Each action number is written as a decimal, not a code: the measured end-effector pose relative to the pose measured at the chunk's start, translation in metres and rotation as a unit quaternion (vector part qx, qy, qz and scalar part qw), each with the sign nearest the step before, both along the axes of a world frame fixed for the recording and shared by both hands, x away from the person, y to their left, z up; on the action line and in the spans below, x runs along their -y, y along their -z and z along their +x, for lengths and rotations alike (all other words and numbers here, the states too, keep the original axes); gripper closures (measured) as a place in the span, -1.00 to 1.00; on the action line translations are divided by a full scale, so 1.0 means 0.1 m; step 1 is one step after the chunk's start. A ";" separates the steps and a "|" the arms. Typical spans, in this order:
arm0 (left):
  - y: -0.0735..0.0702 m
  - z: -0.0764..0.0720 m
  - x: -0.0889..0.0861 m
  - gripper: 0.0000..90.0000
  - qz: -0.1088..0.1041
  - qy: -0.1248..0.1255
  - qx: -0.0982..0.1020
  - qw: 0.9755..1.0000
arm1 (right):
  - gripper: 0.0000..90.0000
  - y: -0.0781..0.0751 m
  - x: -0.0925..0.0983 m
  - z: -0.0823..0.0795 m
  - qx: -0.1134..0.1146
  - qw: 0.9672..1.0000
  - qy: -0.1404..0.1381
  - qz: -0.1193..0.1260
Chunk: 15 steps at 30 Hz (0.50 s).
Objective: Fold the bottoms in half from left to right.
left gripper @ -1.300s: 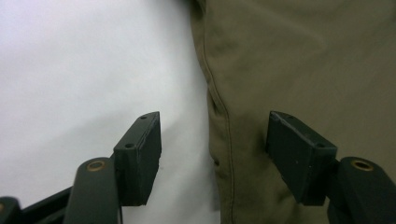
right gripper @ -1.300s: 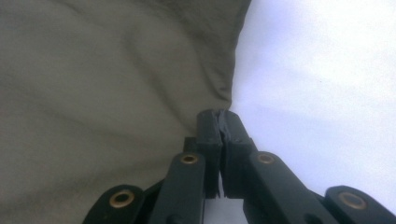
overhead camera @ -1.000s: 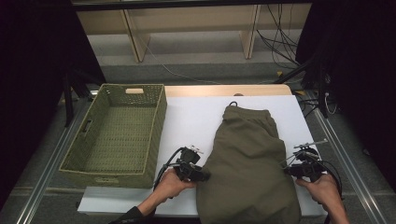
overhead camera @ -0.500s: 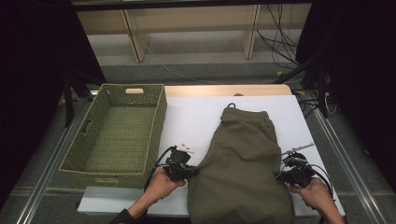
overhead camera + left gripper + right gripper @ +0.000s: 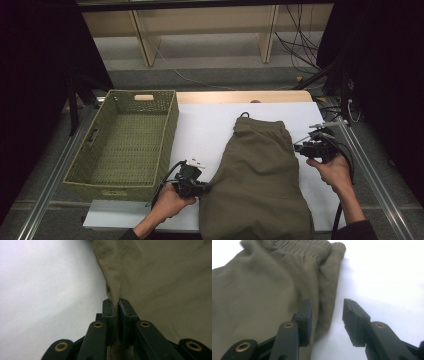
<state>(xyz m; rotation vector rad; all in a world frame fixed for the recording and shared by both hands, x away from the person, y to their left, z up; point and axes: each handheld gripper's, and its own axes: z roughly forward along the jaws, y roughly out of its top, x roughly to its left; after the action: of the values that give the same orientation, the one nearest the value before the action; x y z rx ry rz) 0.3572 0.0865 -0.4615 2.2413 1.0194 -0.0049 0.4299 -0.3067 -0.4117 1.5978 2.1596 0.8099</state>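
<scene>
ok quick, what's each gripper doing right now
left gripper: shut on the shorts edge
right gripper: open, just reopened, jaws astride the shorts' edge, not pinching

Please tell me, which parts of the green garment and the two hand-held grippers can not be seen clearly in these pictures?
- Olive garment: its lower end is cut off by the high view's bottom edge.
- Left hand-held gripper: the pinched fold disappears between its shut jaws.
- Right hand-held gripper: too small in the high view to judge its gap.

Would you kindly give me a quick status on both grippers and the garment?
Left gripper shut on the olive garment edge. Right gripper open, jaws just reopened, astride the other edge, not pinching. Basket apart, nothing in the way.
</scene>
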 end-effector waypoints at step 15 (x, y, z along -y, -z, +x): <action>-0.01 -0.01 0.02 0.84 -0.005 0.001 -0.001 1.000 | 1.00 0.13 -0.17 0.55 -0.010 0.999 -0.020 -0.045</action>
<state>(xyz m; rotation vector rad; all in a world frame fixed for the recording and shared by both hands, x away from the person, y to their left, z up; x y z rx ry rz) 0.3558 0.0849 -0.4608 2.2341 1.0170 -0.0130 0.4848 -0.2901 -0.4249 1.5294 2.2158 0.7012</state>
